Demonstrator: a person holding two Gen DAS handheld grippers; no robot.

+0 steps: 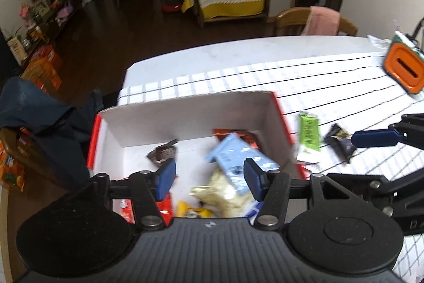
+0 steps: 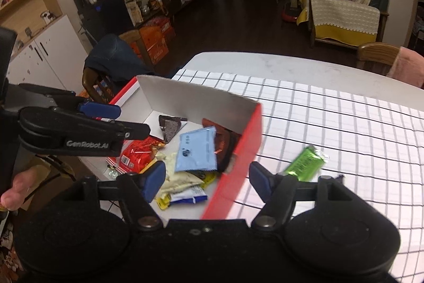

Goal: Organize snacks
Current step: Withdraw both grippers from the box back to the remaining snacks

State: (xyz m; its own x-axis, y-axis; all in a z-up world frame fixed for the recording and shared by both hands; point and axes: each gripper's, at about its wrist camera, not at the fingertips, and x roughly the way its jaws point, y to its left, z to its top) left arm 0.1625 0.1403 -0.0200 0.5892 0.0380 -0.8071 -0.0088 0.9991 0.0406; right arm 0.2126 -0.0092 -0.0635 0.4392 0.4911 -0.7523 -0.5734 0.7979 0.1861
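A cardboard box, red outside and white inside, stands at the table's left end. In it lie a light blue packet, a dark brown packet, a cream packet and red and yellow ones. My left gripper hangs open above them, holding nothing. My right gripper is open and empty over the box's red right wall. Outside the box, a green packet and a black packet lie on the checked tablecloth. In the left wrist view, one blue finger of the right gripper reaches over the black packet.
An orange and black device sits near the table's far right. A chair draped with a dark blue jacket stands left of the box. Another chair with a pink cloth is behind the table. A hand shows at the lower left.
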